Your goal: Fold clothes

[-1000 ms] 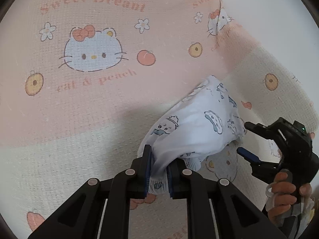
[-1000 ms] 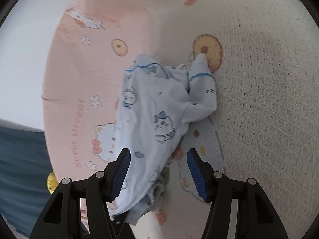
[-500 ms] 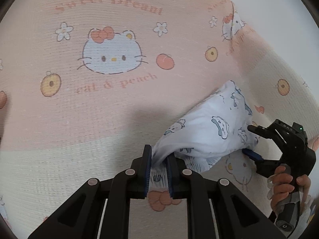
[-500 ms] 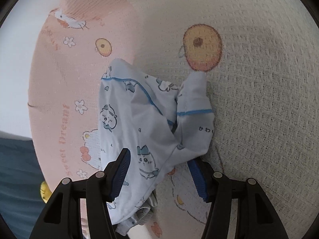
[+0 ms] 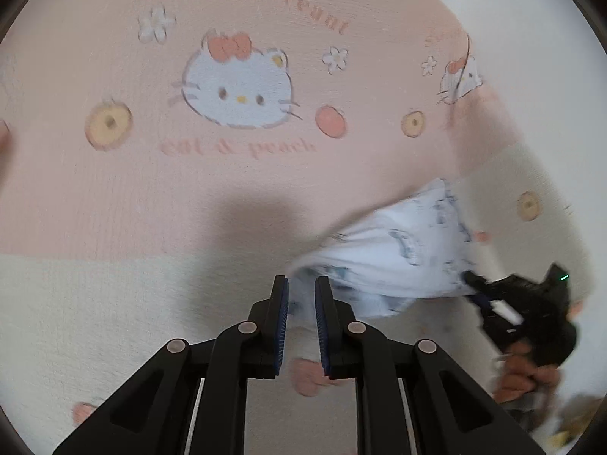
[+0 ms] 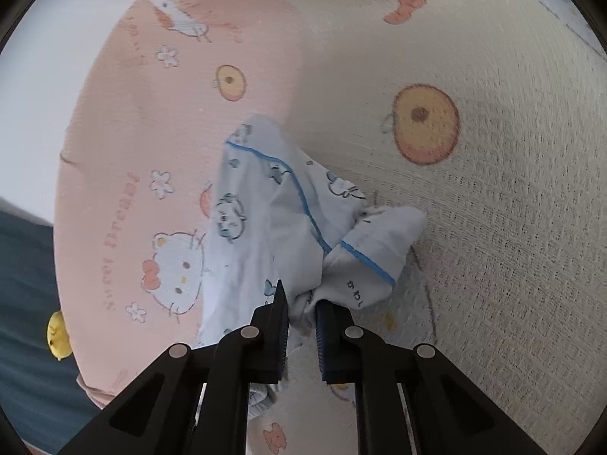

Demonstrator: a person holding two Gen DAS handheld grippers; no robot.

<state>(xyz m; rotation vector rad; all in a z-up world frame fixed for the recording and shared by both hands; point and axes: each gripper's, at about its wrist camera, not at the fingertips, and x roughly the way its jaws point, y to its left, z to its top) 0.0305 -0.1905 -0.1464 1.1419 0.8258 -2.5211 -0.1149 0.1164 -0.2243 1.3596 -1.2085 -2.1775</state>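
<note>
A small white garment (image 5: pixel 394 254) with blue cartoon prints and blue piping lies bunched on the pink and cream blanket (image 5: pixel 189 197). Its waistband edge sits between the pads of my left gripper (image 5: pixel 301 303), whose jaws are opening slightly while still pinching the cloth. In the right wrist view the garment (image 6: pixel 265 212) spreads away from my right gripper (image 6: pixel 301 303), whose jaws are closing and pinch a crumpled fold near the piped hem. The right gripper (image 5: pixel 480 290) also shows at the garment's far right end in the left wrist view, held by a hand (image 5: pixel 527 375).
The blanket carries cat, peach and flower prints and covers most of both views. Its edge meets a white surface (image 5: pixel 531 38) at the upper right. A dark blue area (image 6: pixel 26 303) and a small yellow object (image 6: pixel 57 335) lie beyond the blanket's left edge.
The right gripper has shut on a fold of the garment. The left gripper has slid sideways over the blanket, drawing the garment out longer and flatter between the two grippers.
</note>
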